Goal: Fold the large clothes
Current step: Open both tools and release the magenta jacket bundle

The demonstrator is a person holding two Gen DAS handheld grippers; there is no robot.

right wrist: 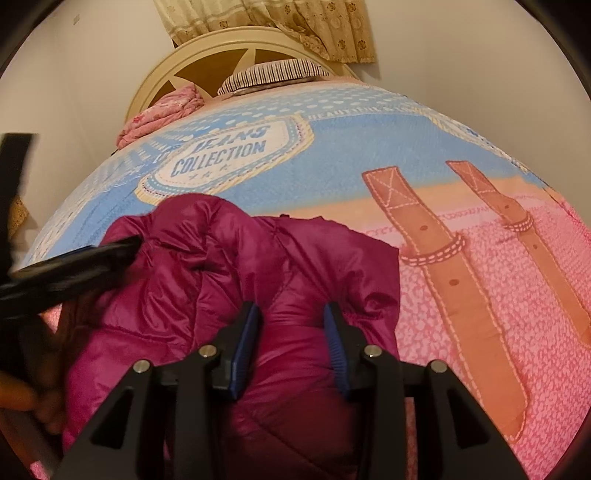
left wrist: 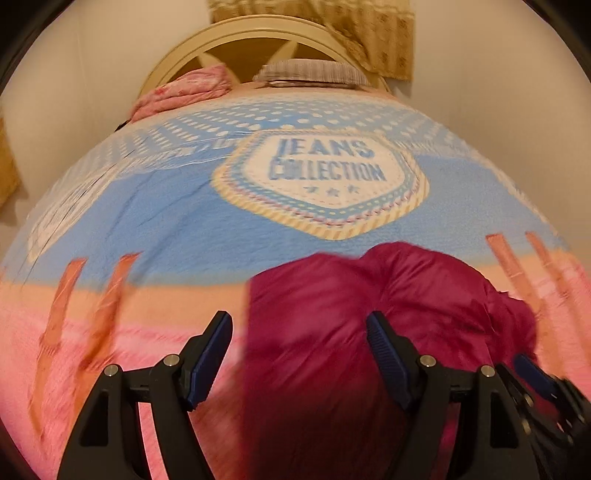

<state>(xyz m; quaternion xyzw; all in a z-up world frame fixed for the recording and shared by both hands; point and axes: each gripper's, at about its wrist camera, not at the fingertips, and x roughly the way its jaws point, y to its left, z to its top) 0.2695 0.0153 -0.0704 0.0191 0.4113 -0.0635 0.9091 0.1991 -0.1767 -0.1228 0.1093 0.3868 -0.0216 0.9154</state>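
A magenta puffer jacket (left wrist: 369, 325) lies bunched on the near part of the bed; it also shows in the right wrist view (right wrist: 258, 266). My left gripper (left wrist: 299, 354) is open, its jaws wide apart just above the jacket's left part, with nothing between them. My right gripper (right wrist: 291, 343) is partly open, its jaws on either side of a raised fold of the jacket, not pinching it. The left gripper (right wrist: 81, 258) shows blurred at the left of the right wrist view, over the jacket's left edge. The right gripper (left wrist: 546, 391) shows at the lower right of the left wrist view.
The bed carries a blue and pink blanket (left wrist: 184, 221) printed "JEANS COLLECTION". A folded pink cloth (left wrist: 184, 92) and a striped pillow (left wrist: 310, 72) lie by the cream headboard (left wrist: 236, 40). White walls and a patterned curtain (right wrist: 277, 26) stand behind.
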